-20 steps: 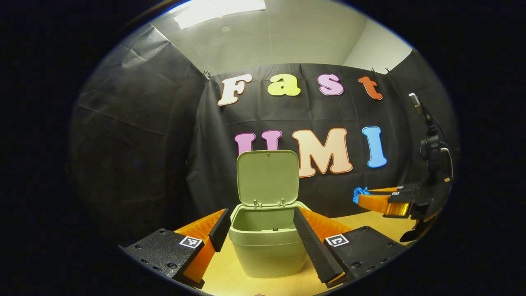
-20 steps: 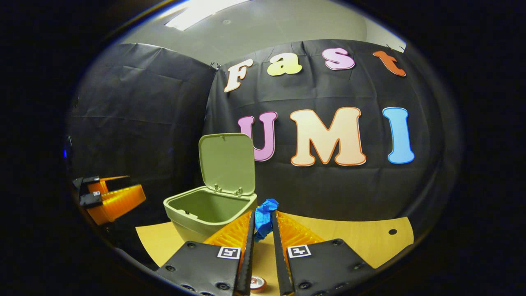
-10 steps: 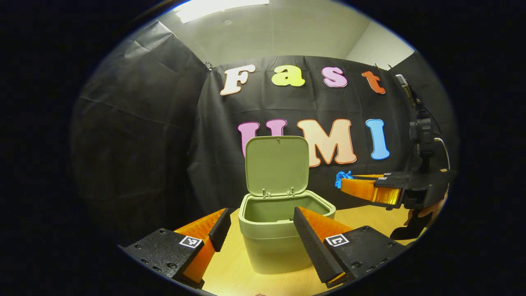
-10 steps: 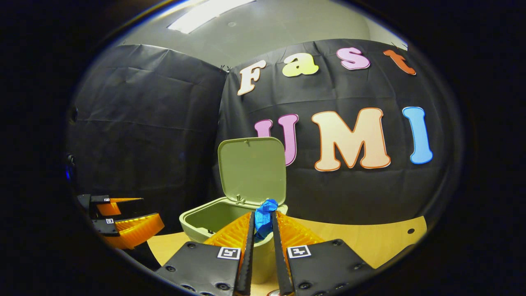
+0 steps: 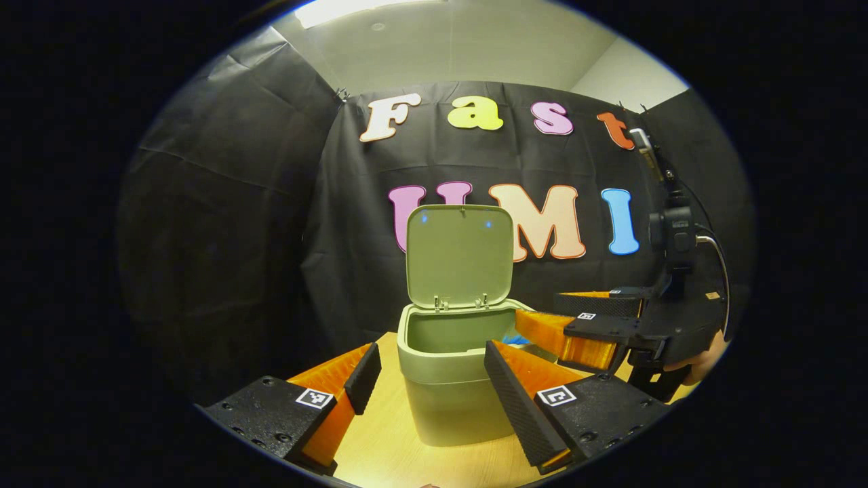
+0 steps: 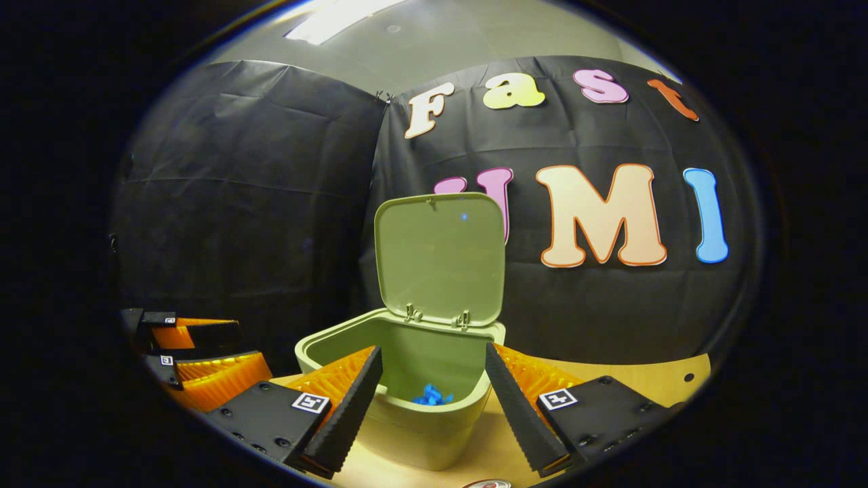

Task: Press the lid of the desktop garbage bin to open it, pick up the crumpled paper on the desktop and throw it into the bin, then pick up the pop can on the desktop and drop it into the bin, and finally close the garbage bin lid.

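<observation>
The green bin (image 5: 444, 400) stands on the wooden table with its lid (image 5: 460, 254) upright and open. My left gripper (image 5: 430, 351) is open just in front of it, holding nothing. From the right, my right gripper (image 5: 539, 310) reaches over the bin's right rim, with a bit of blue showing under it. In the right gripper view, the right gripper (image 6: 432, 354) is open above the bin (image 6: 407, 423), and the blue crumpled paper (image 6: 430, 395) lies inside, below the raised lid (image 6: 441, 261). The pop can (image 6: 488, 484) top peeks in at the bottom edge.
The light wooden table (image 6: 610, 379) runs up to the black cloth wall behind the bin. In the right gripper view, my left gripper (image 6: 244, 347) sits at the far left, open. A hand (image 5: 698, 362) holds the right gripper.
The right gripper moved left over the bin and opened. The blue paper left its fingers and now lies in the bin. The left gripper stayed open in front of the bin.
</observation>
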### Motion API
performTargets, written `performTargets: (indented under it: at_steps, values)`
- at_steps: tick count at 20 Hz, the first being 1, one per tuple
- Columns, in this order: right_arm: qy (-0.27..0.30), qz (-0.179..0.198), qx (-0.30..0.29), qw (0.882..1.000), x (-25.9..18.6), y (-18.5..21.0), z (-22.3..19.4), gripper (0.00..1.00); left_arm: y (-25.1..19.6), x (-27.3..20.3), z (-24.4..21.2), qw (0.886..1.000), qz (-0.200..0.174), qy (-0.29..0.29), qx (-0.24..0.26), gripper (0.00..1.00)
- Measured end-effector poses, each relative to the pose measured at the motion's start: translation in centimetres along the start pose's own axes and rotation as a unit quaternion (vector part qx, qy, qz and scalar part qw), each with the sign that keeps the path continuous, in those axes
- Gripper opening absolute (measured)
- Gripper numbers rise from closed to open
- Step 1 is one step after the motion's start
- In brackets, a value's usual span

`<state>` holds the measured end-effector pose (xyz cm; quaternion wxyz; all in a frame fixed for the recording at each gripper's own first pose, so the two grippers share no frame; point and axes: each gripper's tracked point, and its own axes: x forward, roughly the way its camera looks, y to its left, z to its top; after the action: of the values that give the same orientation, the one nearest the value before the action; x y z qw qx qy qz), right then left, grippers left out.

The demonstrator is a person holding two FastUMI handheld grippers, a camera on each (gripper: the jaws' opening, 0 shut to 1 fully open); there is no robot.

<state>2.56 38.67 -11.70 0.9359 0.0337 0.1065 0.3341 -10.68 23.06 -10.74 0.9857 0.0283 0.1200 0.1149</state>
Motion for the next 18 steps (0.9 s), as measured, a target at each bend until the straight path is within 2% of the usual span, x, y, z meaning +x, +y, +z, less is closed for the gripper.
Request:
performTargets:
  at_steps: [6,9,10,12,18]
  values:
    - [-0.047,-0.030,-0.025,0.998,-3.4,-3.7,3.5,0.98,-3.9,0.6,0.5,1.000,-0.029,-0.008,-0.006,0.93]
    - [-0.051,-0.051,-0.022,0.997,-5.4,-6.5,4.3,0.98,-6.5,0.8,0.9,0.999,-0.052,-0.011,-0.009,0.94]
    - [-0.053,-0.060,-0.022,0.997,-6.2,-7.6,4.7,0.98,-7.4,0.8,1.1,0.998,-0.060,-0.013,-0.010,0.92]
    - [-0.057,-0.078,-0.026,0.995,-8.0,-9.7,5.3,0.98,-9.2,0.9,1.2,0.997,-0.075,-0.016,-0.008,0.94]
    - [-0.058,-0.133,-0.031,0.989,-13.7,-16.2,6.3,0.98,-15.4,1.0,0.0,0.992,-0.128,0.000,-0.003,0.93]
